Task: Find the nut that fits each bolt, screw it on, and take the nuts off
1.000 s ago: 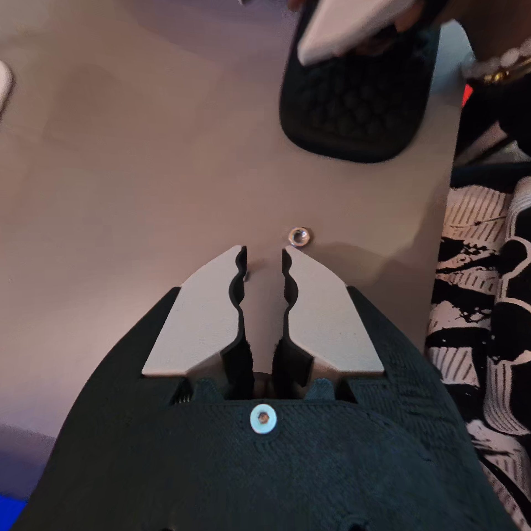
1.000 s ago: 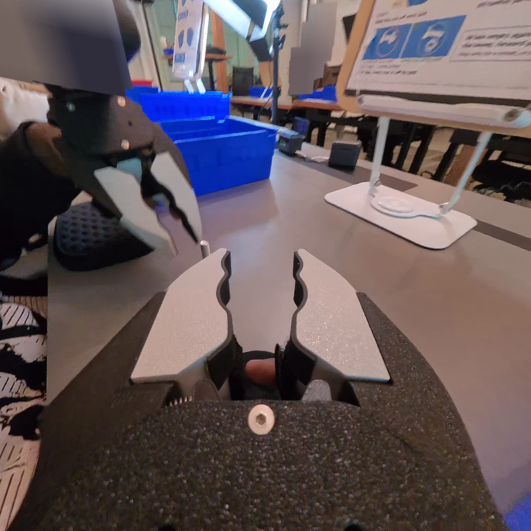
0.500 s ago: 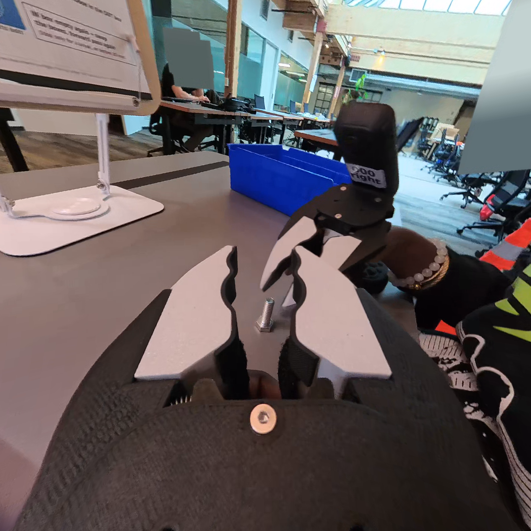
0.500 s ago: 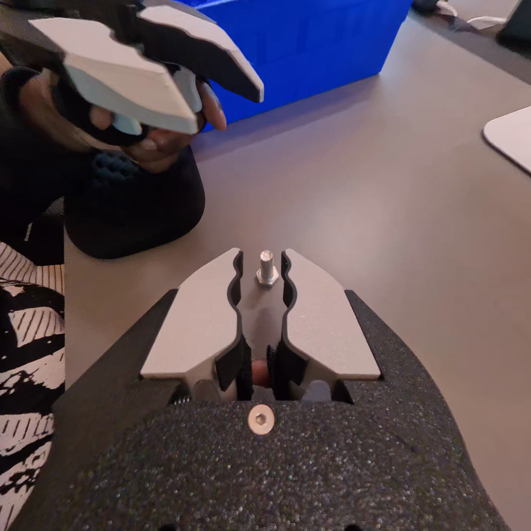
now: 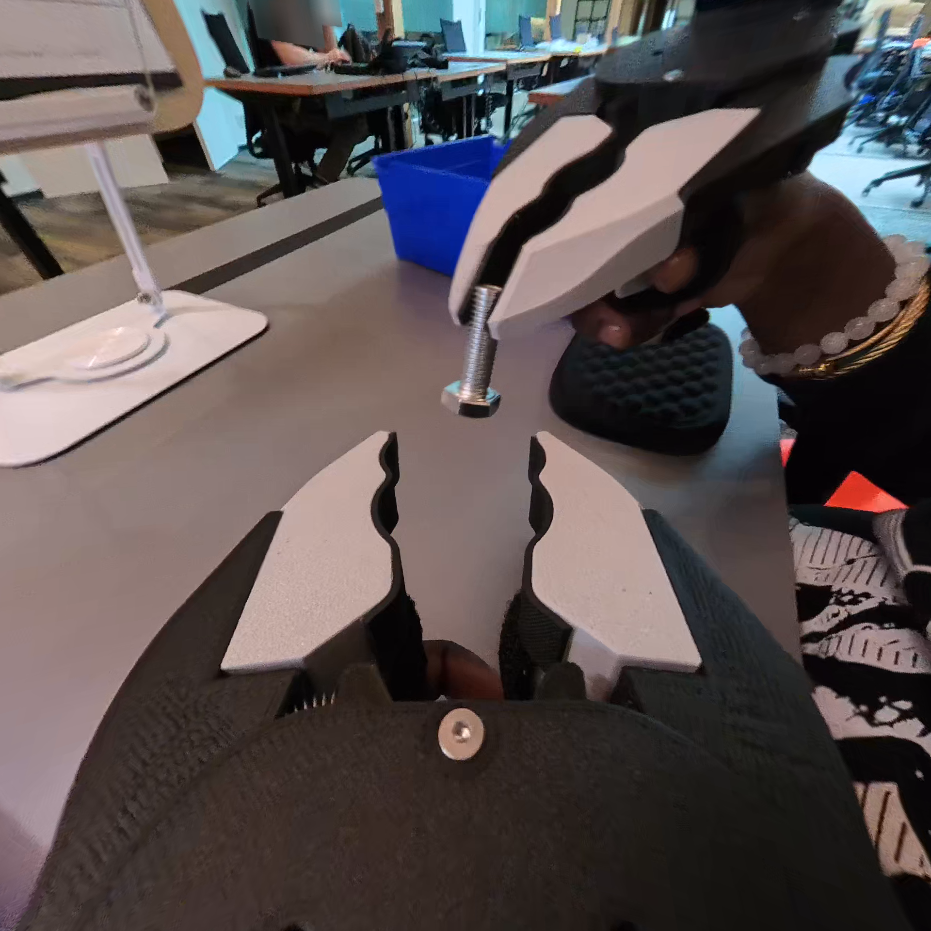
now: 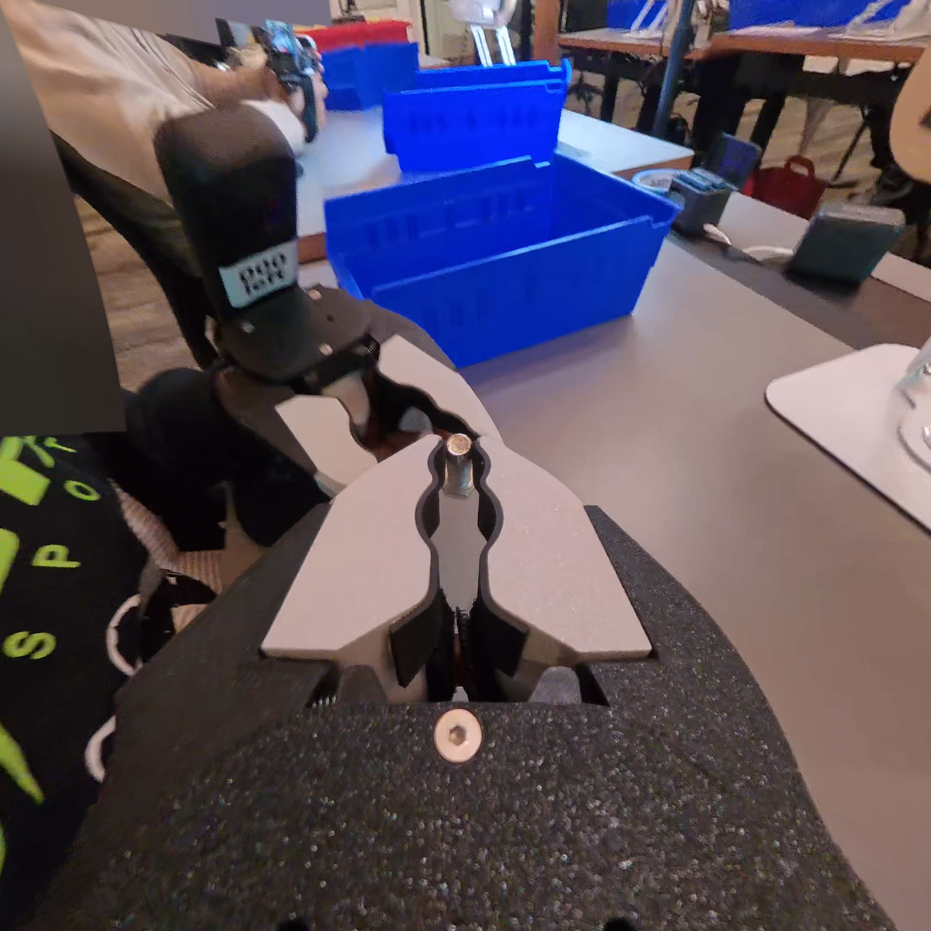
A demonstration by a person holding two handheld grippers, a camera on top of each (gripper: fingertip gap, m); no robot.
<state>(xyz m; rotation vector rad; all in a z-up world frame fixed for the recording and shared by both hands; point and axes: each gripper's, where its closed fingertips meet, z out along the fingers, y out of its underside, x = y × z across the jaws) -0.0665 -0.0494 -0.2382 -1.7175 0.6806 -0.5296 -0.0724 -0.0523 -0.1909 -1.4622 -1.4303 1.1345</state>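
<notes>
So far my right tool [image 5: 476, 317] only pinches the hex bolt [image 5: 476, 352] by its threaded tip, head hanging clear of the grey surface [image 5: 312, 362] just ahead of my empty, half-open left tool [image 5: 463, 443]; no nut in view, none fitted yet.

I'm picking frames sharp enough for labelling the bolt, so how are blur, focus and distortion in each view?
Left wrist view: the bolt and the left claw are sharp; the sign stand and far desks are smeared, and the wide lens bends the table edge. Right wrist view: the right claw and bolt tip are crisp; the blue bin is soft with motion blur.
</notes>
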